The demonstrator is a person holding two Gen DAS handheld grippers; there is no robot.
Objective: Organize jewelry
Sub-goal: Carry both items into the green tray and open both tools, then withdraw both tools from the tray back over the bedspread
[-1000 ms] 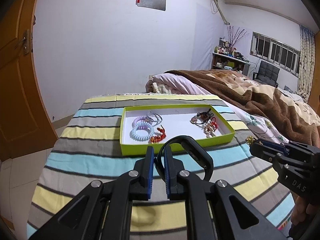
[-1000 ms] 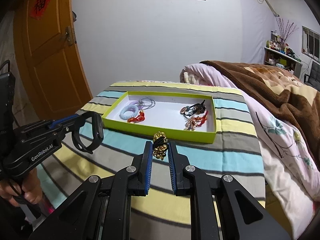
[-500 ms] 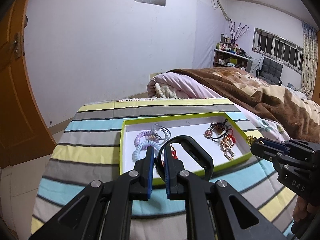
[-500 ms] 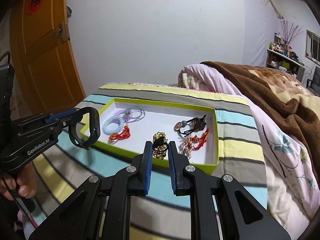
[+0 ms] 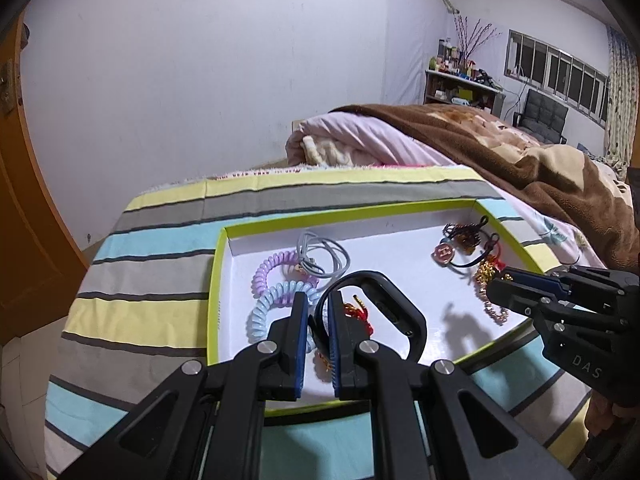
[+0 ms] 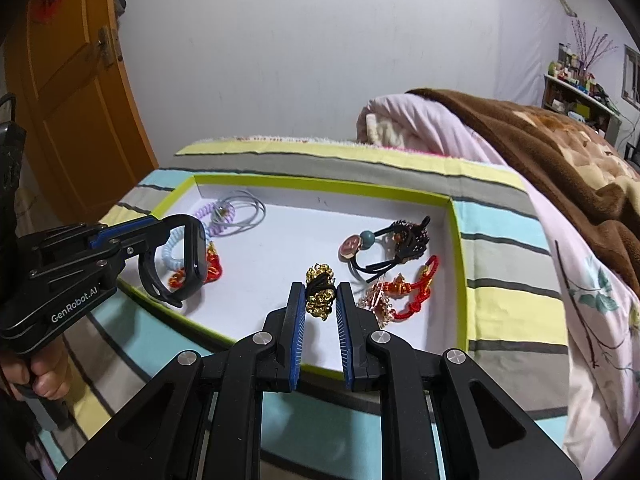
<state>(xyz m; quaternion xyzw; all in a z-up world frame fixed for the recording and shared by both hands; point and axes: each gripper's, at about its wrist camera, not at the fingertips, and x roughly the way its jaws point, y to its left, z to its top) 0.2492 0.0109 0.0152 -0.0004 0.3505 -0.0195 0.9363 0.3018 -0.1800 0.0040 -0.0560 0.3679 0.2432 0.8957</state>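
Two grippers over the green-rimmed tray, left gripper clamped on black wristband at 9 o'clock, right gripper pinching gold-bead hair tie at 6 o'clock, probably for sorted drop-off.

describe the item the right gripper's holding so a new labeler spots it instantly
Find the green-rimmed white tray on the striped cloth. Above its near middle, the right gripper pinches a gold bead cluster on a black band. Unlike the red cord charms and coil ties lying nearby, it is all gold and off the tray floor.
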